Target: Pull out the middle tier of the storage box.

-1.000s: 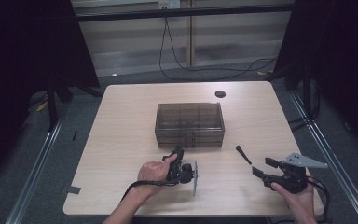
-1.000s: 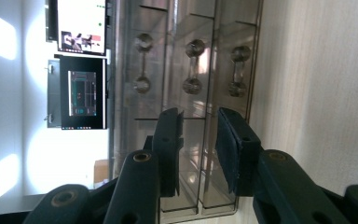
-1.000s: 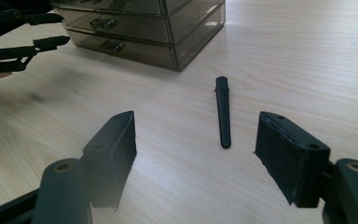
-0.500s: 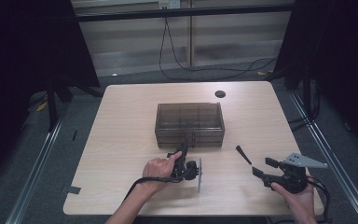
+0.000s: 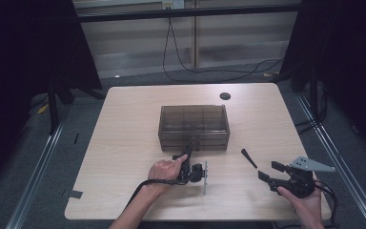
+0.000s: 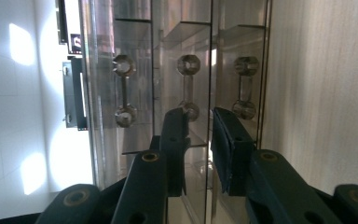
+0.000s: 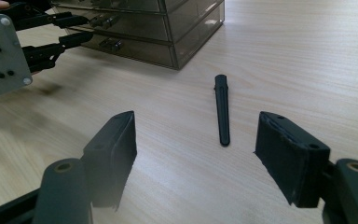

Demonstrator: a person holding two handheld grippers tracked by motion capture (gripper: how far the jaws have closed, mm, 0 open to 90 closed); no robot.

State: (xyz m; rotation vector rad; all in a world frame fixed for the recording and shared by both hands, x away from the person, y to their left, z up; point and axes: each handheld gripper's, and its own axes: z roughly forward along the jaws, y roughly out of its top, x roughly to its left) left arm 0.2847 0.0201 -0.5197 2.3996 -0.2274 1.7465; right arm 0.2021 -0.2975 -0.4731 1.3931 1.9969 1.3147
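Left gripper view: your left tool (image 6: 198, 135) has been narrowing around the drawer handle (image 6: 187, 86), not yet gripping. Close off-centre and it slips. Your right tool (image 7: 196, 154) sits wide.

Count, table (image 5: 124, 143): one smoky clear drawer box (image 5: 194, 125), three drawer fronts seen in the left gripper view (stacked; camera rolled sideways), each with one dumbbell-shaped handle (image 6: 189, 87), so three handles. One black tapered stick (image 5: 248, 158) lying loose. One round dark cap (image 5: 225, 96) at the far edge. Two handheld grippers: left gripper (image 5: 188, 149), right gripper (image 5: 267, 171).
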